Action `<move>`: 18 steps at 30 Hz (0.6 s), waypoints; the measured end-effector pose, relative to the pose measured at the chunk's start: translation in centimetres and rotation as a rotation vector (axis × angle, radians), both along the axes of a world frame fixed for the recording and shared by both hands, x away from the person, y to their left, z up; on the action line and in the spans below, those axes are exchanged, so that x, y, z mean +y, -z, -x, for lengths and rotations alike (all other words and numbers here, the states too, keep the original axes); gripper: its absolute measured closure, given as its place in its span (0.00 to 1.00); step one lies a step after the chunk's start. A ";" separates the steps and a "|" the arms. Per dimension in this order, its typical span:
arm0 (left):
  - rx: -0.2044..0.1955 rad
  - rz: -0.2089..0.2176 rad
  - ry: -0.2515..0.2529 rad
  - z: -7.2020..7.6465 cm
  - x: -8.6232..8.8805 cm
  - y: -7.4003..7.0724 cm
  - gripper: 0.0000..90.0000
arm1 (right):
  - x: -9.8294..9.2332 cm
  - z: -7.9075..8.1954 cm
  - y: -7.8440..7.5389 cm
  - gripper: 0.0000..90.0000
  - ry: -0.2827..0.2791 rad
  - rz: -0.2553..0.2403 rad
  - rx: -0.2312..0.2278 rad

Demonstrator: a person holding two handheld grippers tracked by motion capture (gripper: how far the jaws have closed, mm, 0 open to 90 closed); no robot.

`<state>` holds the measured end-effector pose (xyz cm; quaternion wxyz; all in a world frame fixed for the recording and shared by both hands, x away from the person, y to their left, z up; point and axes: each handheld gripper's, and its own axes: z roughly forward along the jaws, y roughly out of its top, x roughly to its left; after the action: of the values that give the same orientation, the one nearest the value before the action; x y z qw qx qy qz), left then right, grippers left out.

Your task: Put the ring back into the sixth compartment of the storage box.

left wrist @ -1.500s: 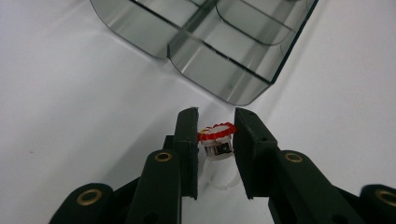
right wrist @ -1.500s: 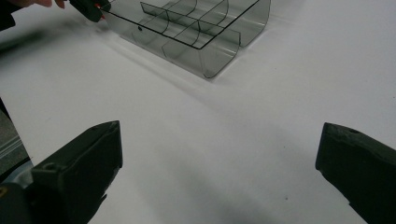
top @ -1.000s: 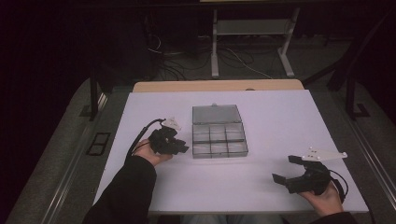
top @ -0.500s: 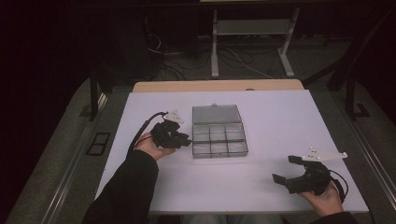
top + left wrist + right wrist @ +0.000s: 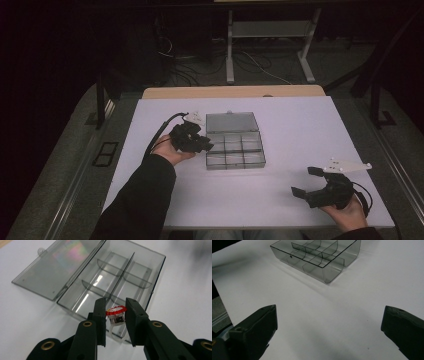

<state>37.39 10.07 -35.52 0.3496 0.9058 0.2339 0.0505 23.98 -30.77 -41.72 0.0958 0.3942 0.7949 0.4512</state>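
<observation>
A small red-and-white ring [image 5: 115, 315] is clamped in the left tool [image 5: 114, 317], held just over the near edge of the open divided box [image 5: 235, 148] mid-surface. Placing step is judged in hand; next, the ring needs carrying over one compartment and releasing. Right tool [image 5: 311, 182] is held wide apart, empty, well clear near the surface [image 5: 300, 120] edge.

Left gripper [image 5: 204, 145] pinched on a small red-topped ring [image 5: 115, 315], forearm stretched forward; right gripper [image 5: 307, 181] spread wide, low.
</observation>
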 end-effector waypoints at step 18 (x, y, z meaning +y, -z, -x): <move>-0.030 0.016 0.036 -1.2 -2.8 -0.9 0.78 | 0.0 0.1 0.0 0.00 -0.003 -0.003 -0.001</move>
<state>38.64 7.23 -34.61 0.3611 0.9063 0.2125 0.0559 23.91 -30.80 -41.71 0.0948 0.3929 0.7949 0.4526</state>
